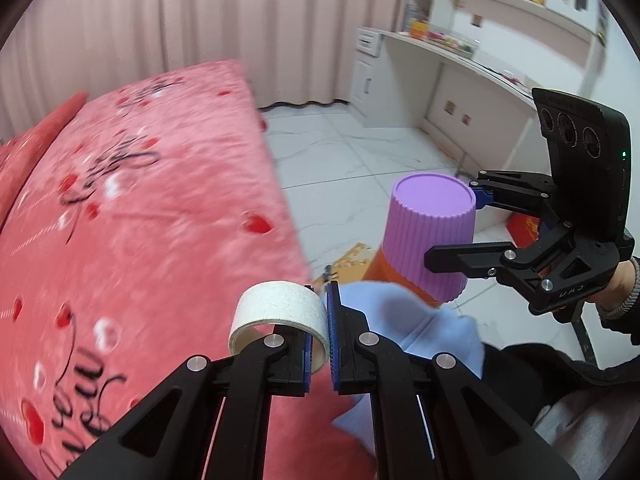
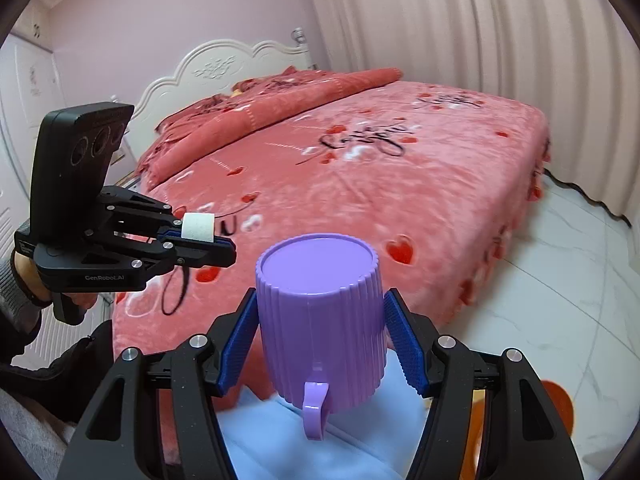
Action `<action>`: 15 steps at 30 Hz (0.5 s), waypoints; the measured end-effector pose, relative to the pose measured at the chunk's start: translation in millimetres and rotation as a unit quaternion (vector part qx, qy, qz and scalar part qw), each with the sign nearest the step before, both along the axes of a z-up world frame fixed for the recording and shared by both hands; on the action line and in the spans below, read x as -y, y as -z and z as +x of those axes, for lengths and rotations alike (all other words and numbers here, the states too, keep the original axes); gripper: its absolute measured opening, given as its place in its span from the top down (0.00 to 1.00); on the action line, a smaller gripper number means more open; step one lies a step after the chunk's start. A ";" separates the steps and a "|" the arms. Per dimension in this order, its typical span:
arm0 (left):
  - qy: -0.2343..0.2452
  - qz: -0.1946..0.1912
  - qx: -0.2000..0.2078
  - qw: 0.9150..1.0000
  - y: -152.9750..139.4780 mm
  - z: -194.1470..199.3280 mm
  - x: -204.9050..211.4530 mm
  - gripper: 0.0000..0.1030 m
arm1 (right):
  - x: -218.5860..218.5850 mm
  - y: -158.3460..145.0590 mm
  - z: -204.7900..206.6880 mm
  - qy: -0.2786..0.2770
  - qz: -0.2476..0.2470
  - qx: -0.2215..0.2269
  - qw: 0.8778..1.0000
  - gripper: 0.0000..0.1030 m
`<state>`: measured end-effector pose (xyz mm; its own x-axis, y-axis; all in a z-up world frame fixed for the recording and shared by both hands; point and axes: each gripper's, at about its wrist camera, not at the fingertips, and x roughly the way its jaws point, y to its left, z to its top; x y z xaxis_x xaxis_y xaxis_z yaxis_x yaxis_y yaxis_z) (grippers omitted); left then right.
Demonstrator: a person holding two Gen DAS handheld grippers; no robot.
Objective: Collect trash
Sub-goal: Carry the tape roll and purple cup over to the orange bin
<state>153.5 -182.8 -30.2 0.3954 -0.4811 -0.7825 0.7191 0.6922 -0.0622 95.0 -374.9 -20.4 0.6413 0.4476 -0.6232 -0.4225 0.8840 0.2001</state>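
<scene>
Left gripper (image 1: 319,344): jaws pinched narrow on the wall of a white tape roll (image 1: 280,320), one finger through its core, the roll sticking out to the left of the fingertips.
Right gripper (image 2: 320,344): jaws held partway apart, blue pads (image 2: 404,344) clamped on both sides of an upside-down purple cup (image 2: 320,320), handle (image 2: 315,412) pointing back toward the camera.
Bed (image 2: 360,184): pink heart-print blanket, ahead of both grippers and below the left one.
Blue cloth (image 2: 280,432): lay beneath the right gripper's fingers.
Floor (image 2: 560,280): white tile, right of the cup.
</scene>
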 end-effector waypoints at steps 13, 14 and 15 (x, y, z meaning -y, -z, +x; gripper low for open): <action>0.121 0.006 -0.017 0.993 16.9 0.7 120.4 0.92 | 120.9 9.6 -36.8 0.122 0.005 -0.008 0.992 0.39; 0.131 0.008 -0.020 0.991 19.5 1.1 131.2 0.92 | 129.0 11.3 -39.2 0.130 0.005 -0.010 0.991 0.39; 0.137 0.008 -0.022 0.990 20.7 0.3 137.9 0.92 | 139.9 13.5 -42.4 0.141 0.005 -0.012 0.990 0.39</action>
